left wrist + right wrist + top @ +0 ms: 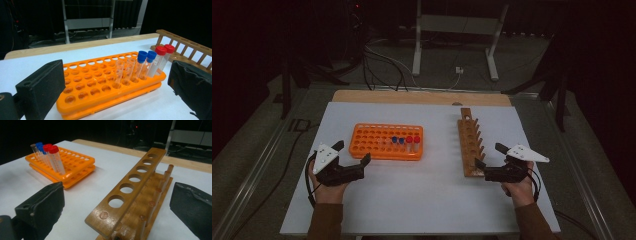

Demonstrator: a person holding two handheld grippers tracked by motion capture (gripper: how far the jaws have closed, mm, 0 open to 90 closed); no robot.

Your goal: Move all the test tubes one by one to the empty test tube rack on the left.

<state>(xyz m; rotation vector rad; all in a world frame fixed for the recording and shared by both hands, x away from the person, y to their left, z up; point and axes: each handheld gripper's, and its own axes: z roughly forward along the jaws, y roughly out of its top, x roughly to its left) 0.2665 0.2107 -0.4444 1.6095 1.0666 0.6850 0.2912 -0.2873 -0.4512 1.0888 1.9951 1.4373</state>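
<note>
Tubes [150, 65] capped red and blue are seated upright at the right end of the orange rack [367, 142] on the table, both tools, left [354, 152] and right [488, 156], are held apart and empty, and toppling is judged likely if neighbouring caps are clipped.

A white desk [412, 200] with a bare wooden strip along its far edge carried two things. An orange tube rack [372, 145] lay left of centre, with capped tubes standing in holes at its right end. A wooden rack [469, 145] lay well apart to the right, running lengthwise away from the person.
</note>
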